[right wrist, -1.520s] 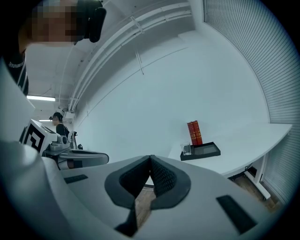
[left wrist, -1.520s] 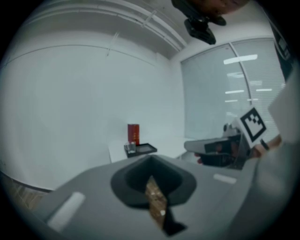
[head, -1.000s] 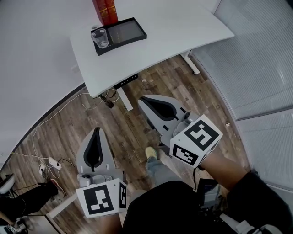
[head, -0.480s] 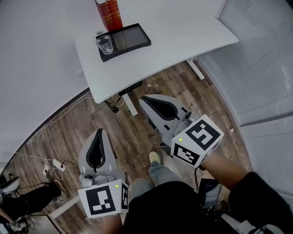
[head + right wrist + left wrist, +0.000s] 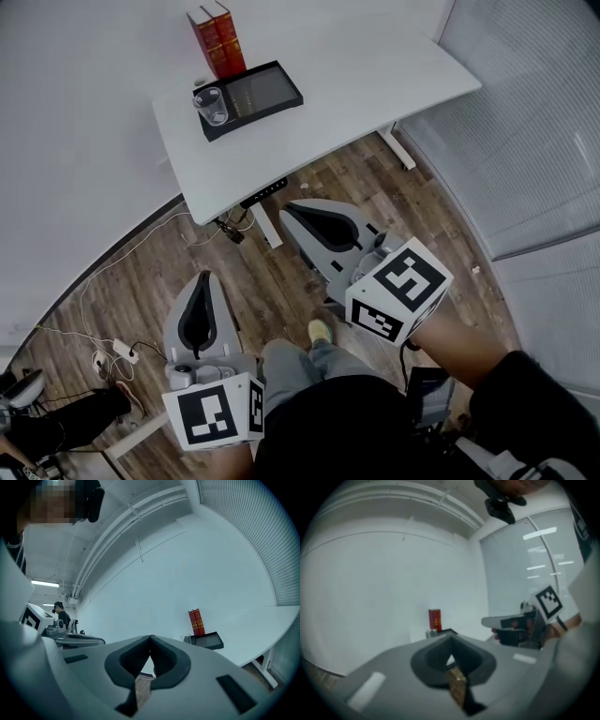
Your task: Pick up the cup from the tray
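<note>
Since nothing is within reach yet, we carry both claws closed and empty: the left gripper [image 5: 204, 281] at lower left, the right gripper [image 5: 289, 210] mid-frame, over the wooden floor [image 5: 141, 281] and aimed at the table [image 5: 356, 75]. In the upper left, well apart from them, the clear cup [image 5: 212, 104] stands upright at the left end of the black tray [image 5: 267, 89]; approach comes first, we judge.

A: where's the cup [image 5: 212, 105] at?
B: clear see-through one, standing upright at the left end of the black tray [image 5: 267, 89]. Tray's lying flat near the far-left corner of the white desk [image 5: 375, 75].
</note>
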Tool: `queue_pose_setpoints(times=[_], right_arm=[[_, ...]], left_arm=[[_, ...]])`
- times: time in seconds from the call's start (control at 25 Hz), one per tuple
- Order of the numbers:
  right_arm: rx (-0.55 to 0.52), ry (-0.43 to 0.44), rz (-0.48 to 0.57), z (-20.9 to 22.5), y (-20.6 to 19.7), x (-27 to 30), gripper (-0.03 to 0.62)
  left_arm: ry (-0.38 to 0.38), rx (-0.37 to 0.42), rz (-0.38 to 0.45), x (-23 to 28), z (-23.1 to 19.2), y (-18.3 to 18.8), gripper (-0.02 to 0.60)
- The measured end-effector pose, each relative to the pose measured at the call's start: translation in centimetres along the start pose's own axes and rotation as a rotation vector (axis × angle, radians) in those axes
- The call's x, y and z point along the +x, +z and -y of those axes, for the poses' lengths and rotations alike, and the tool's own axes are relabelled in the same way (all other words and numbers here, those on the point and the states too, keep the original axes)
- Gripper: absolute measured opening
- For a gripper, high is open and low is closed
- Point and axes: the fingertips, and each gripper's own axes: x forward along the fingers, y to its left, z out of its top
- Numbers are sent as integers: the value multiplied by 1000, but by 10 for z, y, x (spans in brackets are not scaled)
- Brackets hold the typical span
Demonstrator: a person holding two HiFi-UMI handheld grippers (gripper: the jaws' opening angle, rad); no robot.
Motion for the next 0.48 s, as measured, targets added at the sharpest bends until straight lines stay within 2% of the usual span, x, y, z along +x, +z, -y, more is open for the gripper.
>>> queue_pose_setpoints(times=[0.48], right_arm=[[-39, -18, 49, -6, 19, -18, 14]], left_arm=[[-18, 45, 47, -12, 14, 21, 1]])
